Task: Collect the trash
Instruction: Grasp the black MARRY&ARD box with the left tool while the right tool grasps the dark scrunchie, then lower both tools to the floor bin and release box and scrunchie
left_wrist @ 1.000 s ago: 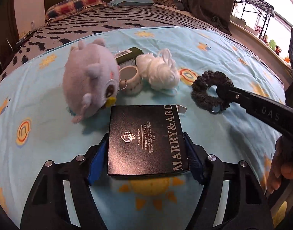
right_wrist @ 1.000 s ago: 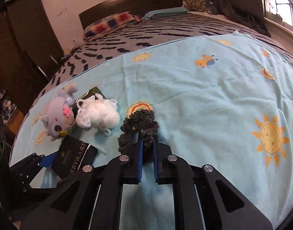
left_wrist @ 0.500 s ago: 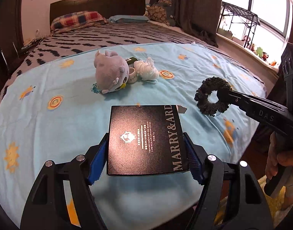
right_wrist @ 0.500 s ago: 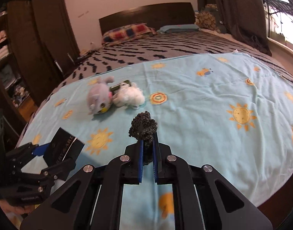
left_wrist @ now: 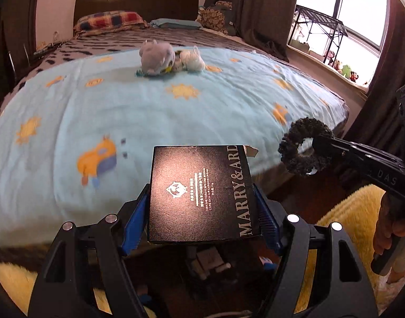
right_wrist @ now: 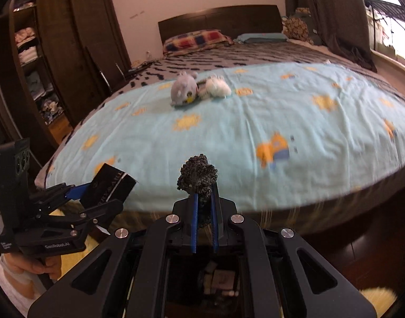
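Note:
My left gripper (left_wrist: 202, 198) is shut on a flat black box (left_wrist: 201, 190) printed MARRY&ARD, its blue pads pressing both sides. The box hangs past the foot of the bed; it also shows in the right wrist view as the black box (right_wrist: 111, 186) in the left gripper (right_wrist: 96, 193). My right gripper (right_wrist: 202, 198) is shut on a dark knitted hair scrunchie (right_wrist: 197, 176), seen as a ring-shaped scrunchie (left_wrist: 304, 147) at the right of the left wrist view. Below both grippers sits a dark bin (left_wrist: 207, 262) with small scraps inside.
A grey plush toy (left_wrist: 156, 58), a small cup and a white fluffy bundle (left_wrist: 193, 59) lie far off on the light blue sun-print blanket (left_wrist: 123, 111). A yellow fluffy rug (left_wrist: 353, 212) covers the floor. A wardrobe (right_wrist: 57, 61) stands left, curtains and window right.
Both grippers have pulled back from the toys to beyond the bed's foot, each still gripping its item. The toys look much smaller and the floor, rug and bin have come into view.

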Available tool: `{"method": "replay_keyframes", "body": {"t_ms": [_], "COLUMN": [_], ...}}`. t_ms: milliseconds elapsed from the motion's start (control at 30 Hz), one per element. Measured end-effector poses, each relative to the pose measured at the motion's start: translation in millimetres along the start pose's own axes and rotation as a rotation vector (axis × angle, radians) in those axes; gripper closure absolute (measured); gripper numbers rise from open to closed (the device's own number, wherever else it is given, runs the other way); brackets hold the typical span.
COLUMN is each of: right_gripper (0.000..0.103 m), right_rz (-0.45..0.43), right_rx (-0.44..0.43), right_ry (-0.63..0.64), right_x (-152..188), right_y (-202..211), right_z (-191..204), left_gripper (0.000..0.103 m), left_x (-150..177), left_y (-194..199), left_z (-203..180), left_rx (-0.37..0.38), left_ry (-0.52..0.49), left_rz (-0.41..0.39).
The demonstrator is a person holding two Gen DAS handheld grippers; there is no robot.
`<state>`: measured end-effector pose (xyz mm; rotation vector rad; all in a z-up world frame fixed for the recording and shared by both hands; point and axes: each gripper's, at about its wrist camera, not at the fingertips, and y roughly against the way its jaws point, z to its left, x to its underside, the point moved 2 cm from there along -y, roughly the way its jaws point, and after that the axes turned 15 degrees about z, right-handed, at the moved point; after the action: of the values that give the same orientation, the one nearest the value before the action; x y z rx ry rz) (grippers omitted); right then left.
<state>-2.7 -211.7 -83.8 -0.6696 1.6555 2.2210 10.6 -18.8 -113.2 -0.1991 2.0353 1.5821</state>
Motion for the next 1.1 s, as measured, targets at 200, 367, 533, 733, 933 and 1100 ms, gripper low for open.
{"method": "replay_keyframes", "body": {"t_ms": [200,367,533,733,933,1100], "right_gripper": [0.094,0.093,0.093,0.093,0.093,0.093], "right_rz": [0.12,0.227,0.305,0.357,0.375,0.372], "right_rx": [-0.004,0.001,-0.001,0.04,0.047,0.04], "right_ry": [-0.075,-0.135,-0.172,-0.157,-0.15,-0.157], "right_x": [48,74,82,82,85,89], "right_y": [-23,-62,-100,-137,-155,-157], "right_z": [-10,-19,-25,-23,-17,-14], "left_gripper": [0.034,0.034,0.034,0.034,0.034,0.033], "left_x": [37,60,71,76,81,84], "left_y": [-22,-66,-112,-139,-159,-163], "left_z": [-7,-5,2,12,14,12], "left_rx": [0.005,0.005,-0.014,0.0,0.009,0.001], "left_ry": [0.007,0.033,0.057,0.075,0.073,0.055], "left_rz": [0.078,0.195,0.271,0.317,0.345,0.359]}}
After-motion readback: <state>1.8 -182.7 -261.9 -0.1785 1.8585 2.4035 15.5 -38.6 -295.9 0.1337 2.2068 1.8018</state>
